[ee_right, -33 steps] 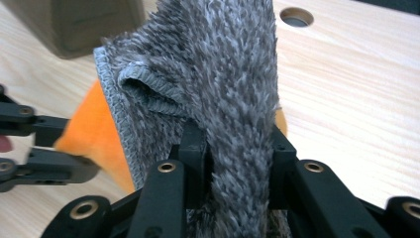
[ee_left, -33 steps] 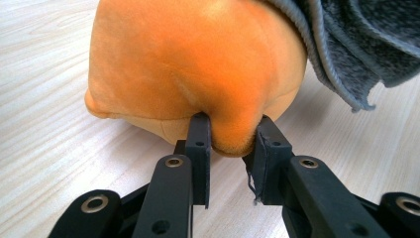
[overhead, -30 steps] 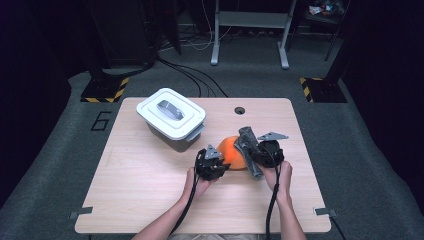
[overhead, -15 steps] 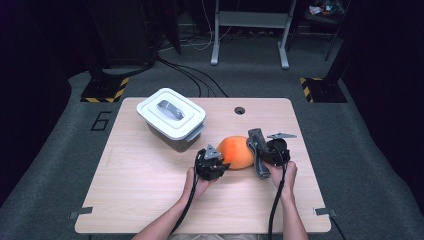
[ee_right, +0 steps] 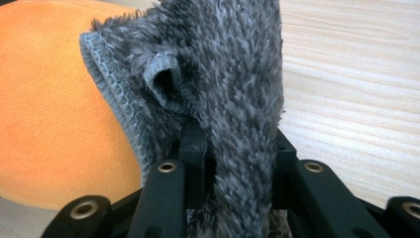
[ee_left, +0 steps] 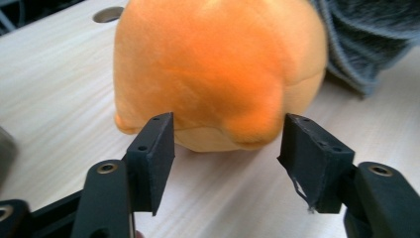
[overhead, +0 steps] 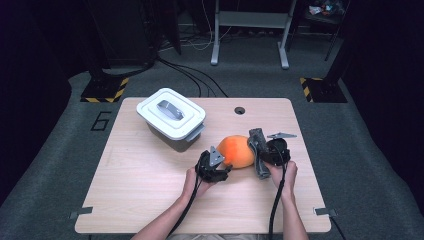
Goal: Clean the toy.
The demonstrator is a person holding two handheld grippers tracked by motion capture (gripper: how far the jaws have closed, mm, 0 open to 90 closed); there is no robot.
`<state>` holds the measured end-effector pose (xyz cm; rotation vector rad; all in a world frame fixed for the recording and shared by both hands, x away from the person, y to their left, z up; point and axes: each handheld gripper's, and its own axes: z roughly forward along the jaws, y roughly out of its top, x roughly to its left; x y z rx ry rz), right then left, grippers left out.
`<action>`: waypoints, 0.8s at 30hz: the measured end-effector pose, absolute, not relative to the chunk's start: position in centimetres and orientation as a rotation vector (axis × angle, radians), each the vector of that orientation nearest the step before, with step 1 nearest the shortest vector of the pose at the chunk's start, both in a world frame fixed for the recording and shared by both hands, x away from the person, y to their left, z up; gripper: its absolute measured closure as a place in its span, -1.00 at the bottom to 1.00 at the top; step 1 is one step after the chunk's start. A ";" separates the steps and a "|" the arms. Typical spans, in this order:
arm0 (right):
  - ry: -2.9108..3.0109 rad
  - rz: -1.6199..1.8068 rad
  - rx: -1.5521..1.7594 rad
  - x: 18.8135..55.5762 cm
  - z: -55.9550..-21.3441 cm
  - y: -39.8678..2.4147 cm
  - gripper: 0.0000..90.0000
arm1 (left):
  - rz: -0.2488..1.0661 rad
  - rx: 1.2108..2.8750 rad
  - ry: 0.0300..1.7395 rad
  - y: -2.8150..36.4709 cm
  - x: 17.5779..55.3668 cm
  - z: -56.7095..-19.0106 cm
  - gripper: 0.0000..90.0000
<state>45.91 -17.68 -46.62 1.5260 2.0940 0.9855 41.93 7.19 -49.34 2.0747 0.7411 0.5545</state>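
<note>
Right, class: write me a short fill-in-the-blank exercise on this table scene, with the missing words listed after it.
1. The right gripper is shut on a fuzzy ____ cloth.
2. The soft ball on the table is ____ in colour.
3. The left gripper has just been opening; its jaws stand ____ of the ball.
4. The white box has its lid ____.

Missing words: grey; orange; clear; on

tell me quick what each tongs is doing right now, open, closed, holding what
Left tongs: open, jaws just opened, either side of the orange plush without pressing it.
Right tongs: shut on the grey fuzzy cloth.
</note>
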 end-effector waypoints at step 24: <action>2.173 1.127 1.249 41.6 -40.1 -13.2 0.53 | 0.113 1.892 0.876 9.0 43.1 -48.3 0.61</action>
